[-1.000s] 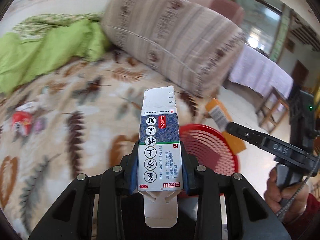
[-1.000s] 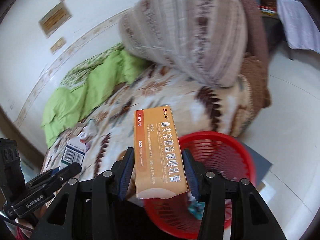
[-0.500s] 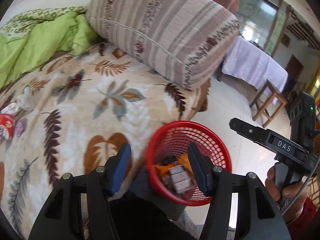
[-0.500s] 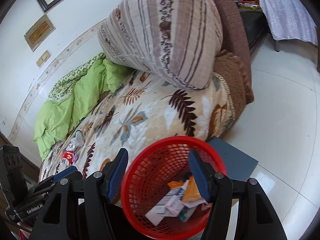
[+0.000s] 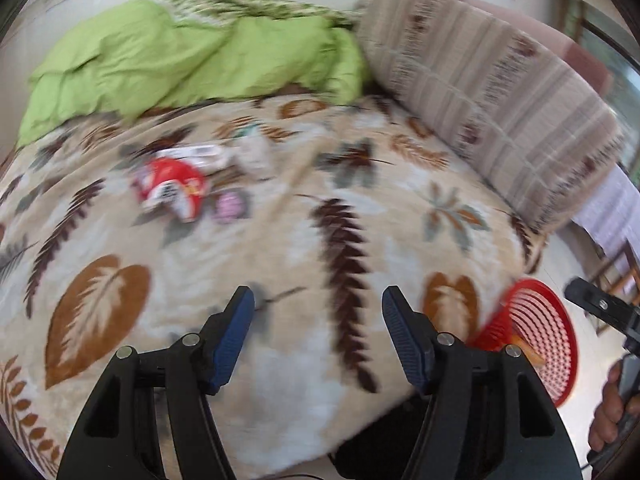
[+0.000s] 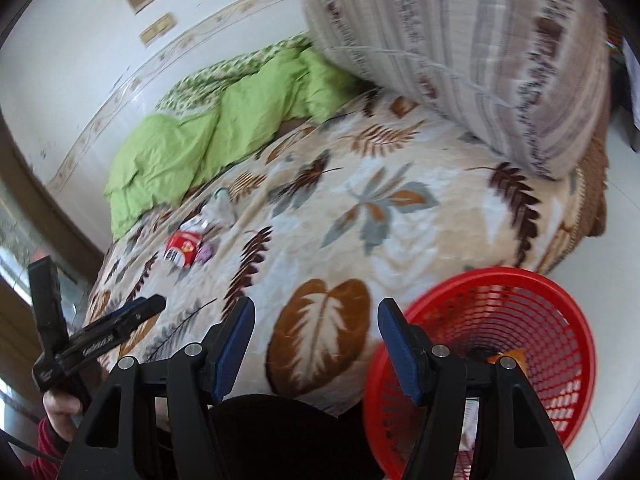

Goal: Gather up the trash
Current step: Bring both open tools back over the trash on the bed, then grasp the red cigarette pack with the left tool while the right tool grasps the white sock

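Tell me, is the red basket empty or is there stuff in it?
Not empty. Through the red basket mesh an orange box shows inside. How full it is, I cannot tell, because the right gripper hides much of it.

Left wrist view: looks forward and down over the bed [image 5: 304, 248], red basket [image 5: 536, 344] low at right
Right wrist view: same bed [image 6: 360, 216], basket [image 6: 520, 340] nearer
Shared: bed, basket, green quilt [image 5: 192, 56]

Even daylight fills both views; we see no hard shadows. Motion blur smears the bed [image 5: 304, 240] and wrappers [image 5: 172, 188] in the left view, less so in the right. Fisheye curvature bends the wall [image 6: 80, 60], and dark vignetting rings every corner.
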